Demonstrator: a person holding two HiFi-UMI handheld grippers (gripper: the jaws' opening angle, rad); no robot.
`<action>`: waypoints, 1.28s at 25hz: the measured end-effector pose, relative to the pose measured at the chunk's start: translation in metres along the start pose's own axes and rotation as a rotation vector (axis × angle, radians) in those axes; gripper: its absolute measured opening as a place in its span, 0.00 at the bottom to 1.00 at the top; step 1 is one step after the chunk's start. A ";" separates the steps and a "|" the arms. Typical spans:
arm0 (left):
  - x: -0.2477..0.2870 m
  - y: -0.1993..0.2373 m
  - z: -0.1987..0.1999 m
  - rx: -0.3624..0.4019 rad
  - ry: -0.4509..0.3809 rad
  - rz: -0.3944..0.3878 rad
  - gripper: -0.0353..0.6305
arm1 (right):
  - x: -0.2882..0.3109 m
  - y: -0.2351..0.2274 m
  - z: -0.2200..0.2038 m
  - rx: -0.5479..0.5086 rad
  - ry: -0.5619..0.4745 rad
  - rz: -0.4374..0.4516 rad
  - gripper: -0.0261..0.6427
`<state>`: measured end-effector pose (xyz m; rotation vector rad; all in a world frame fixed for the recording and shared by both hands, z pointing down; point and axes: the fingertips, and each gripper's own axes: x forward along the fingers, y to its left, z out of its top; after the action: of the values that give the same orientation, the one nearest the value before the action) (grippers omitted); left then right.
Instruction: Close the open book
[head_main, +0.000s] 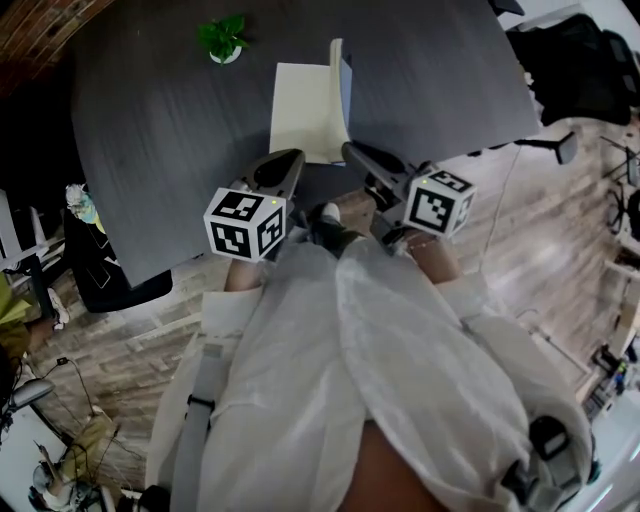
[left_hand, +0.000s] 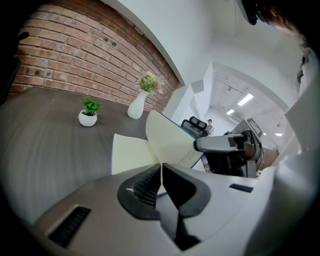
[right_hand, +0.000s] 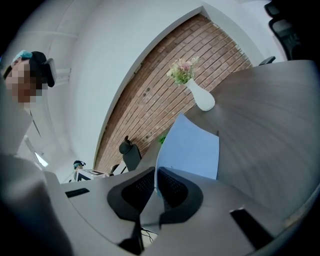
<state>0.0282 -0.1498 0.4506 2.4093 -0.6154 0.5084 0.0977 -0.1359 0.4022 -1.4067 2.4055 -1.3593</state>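
An open book lies near the front edge of the dark table. Its cream left page is flat, while its right half with the blue cover stands about upright. My right gripper is shut on the lower edge of that blue cover, which rises from between its jaws. The left gripper is at the book's near left corner, jaws shut. I cannot tell whether it pinches a page. The flat page and raised leaf show beyond it.
A small green plant in a white pot stands at the table's far side, and a white vase with flowers beside the brick wall. A black office chair is to the right of the table. The person's white clothing fills the foreground.
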 end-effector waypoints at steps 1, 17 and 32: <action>-0.002 0.002 -0.001 -0.007 -0.001 0.006 0.07 | 0.004 0.001 -0.001 -0.007 0.010 0.002 0.08; -0.028 0.038 -0.018 -0.091 -0.023 0.107 0.07 | 0.054 0.013 -0.018 -0.125 0.167 0.026 0.08; -0.034 0.059 -0.031 -0.177 -0.052 0.125 0.07 | 0.097 0.003 -0.046 -0.209 0.293 -0.008 0.08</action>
<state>-0.0377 -0.1616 0.4839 2.2321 -0.8034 0.4251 0.0193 -0.1744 0.4642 -1.3420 2.8027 -1.4434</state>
